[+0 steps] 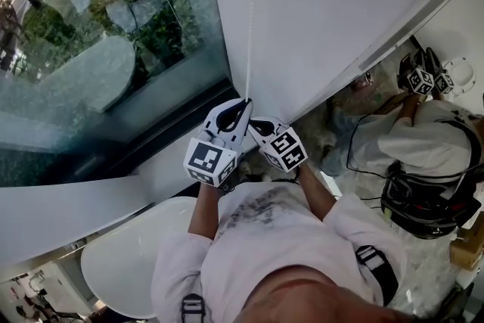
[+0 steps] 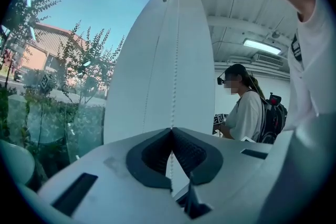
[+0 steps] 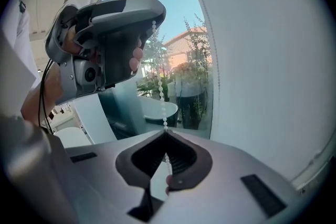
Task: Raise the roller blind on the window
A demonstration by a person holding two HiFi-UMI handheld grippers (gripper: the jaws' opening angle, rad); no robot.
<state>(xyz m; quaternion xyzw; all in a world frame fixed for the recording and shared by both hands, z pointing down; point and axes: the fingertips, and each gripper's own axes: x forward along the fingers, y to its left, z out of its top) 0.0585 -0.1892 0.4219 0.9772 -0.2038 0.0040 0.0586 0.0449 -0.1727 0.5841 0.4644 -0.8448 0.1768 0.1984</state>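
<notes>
- Two grippers work one bead chain (image 1: 250, 19), close together in front of the person's chest in the head view.
- Far left: bare window glass (image 1: 91, 49), trees and a building outside. A marker cube shows reflected in the glass near the top.
- Lower left: white round tabletop (image 1: 125, 265), below the sill.
- Left gripper (image 1: 243, 104): jaws pressed together on the bead chain. In the left gripper view the dark pads meet at the tip with the beads running out between them. Its cube (image 1: 212, 160) shows black-and-white square markers, no lettering I can read.
- Chain runs straight up from the jaws, lying against the white fabric near its left edge.
- Right gripper (image 1: 255, 125): jaws also clamped on the chain, just beside the left gripper. The right gripper view shows the beads entering the closed pads, with the left gripper just up the chain from it. Its cube (image 1: 286, 147) carries the same sort of square markers.
- Roller blind (image 1: 340, 4): white, hanging down over the window section right of the bare glass, its bottom bar running diagonally toward the right edge.
- Far right: second person (image 1: 427, 144), white top and dark backpack, holding grippers with more marker cubes (image 1: 418, 79). Print there is too small to read.
</notes>
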